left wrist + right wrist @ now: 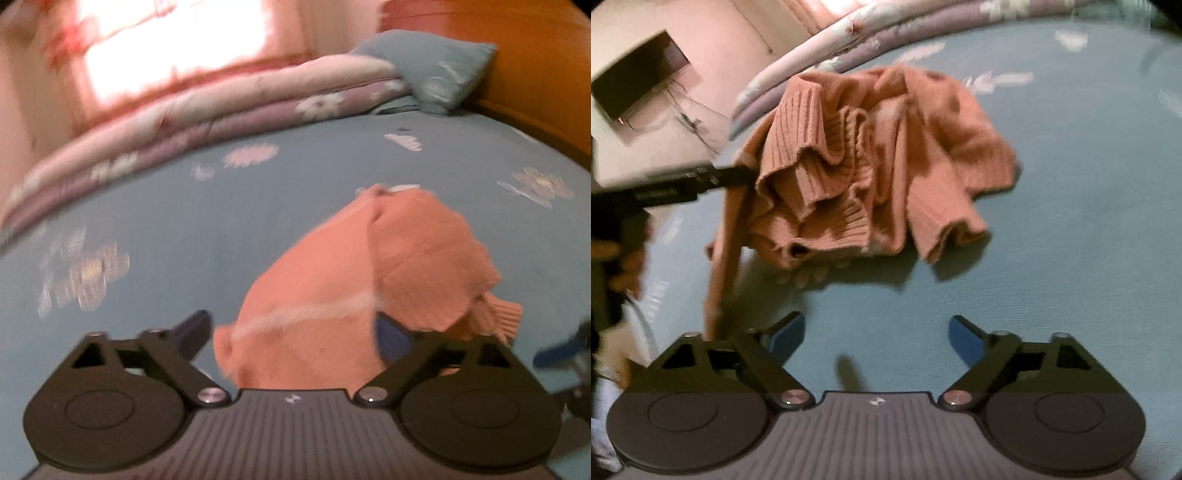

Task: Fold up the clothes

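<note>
The salmon-pink ribbed knit sweater (871,162) lies crumpled on the blue flower-printed bed sheet (1071,221), toward the bed's far edge beside a folded lilac and pink quilt (849,40). The left claw (295,332) stands spread, sweater fabric between its fingers; whether the pads press it, I cannot tell. The right claw (877,336) hangs released over bare sheet.

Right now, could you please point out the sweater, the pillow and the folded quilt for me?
Sweater (886,155): right wrist view, on the crumpled knit body.
Pillow (436,70): left wrist view, on its blue face.
Quilt (229,107): left wrist view, on the folded layers by the window.
</note>
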The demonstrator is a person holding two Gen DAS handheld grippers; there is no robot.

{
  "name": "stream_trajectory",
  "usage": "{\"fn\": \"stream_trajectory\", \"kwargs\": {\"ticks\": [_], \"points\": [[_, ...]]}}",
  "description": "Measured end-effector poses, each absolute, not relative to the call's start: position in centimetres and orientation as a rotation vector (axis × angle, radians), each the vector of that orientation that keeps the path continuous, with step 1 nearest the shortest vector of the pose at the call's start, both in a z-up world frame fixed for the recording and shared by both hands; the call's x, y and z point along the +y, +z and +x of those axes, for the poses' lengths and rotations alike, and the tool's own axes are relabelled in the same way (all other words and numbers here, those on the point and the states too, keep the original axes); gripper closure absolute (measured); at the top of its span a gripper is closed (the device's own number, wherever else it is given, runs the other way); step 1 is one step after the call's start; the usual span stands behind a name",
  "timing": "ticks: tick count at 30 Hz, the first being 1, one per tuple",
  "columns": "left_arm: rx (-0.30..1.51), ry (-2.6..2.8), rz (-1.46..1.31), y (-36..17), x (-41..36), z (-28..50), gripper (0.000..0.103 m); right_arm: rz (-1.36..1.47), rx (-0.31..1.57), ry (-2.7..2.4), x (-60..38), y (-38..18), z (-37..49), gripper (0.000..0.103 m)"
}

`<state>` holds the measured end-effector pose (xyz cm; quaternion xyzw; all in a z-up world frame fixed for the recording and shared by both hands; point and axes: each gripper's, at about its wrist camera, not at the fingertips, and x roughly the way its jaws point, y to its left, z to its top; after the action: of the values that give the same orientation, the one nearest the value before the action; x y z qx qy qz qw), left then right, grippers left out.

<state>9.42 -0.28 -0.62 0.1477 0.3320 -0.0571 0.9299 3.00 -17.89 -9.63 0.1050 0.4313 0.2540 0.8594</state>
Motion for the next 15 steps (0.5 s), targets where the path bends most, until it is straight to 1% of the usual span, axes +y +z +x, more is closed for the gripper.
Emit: {"fn": "stream_trajectory", "kwargs": {"ticks": [2, 4, 6, 10, 15], "points": [[0.691, -0.128, 0.409, -0.7, -1.9, 9.6, 0.030, 0.171, 0.869, 0.532, -17.6, -8.8, 2.6, 0.016], [0.713, -0.114, 0.497, -1.4, -3.2, 10.2, 0.032, 0.166, 0.850, 0.536, -17.6, -8.2, 2.4, 0.016], [0.714, -0.115, 0.555, -1.7, -4.5, 10.4, 0.036, 0.163, 0.836, 0.536, -17.6, -7.8, 2.3, 0.016], [0.717, -0.117, 0.652, -1.8, -6.4, 11.1, 0.036, 0.135, 0.828, 0.524, -17.4, -7.8, 2.2, 0.016], [0.740, -0.101, 0.641, -1.1, -5.2, 12.1, 0.036, 0.103, 0.808, 0.507, -17.7, -7.4, 1.8, 0.016]]}}
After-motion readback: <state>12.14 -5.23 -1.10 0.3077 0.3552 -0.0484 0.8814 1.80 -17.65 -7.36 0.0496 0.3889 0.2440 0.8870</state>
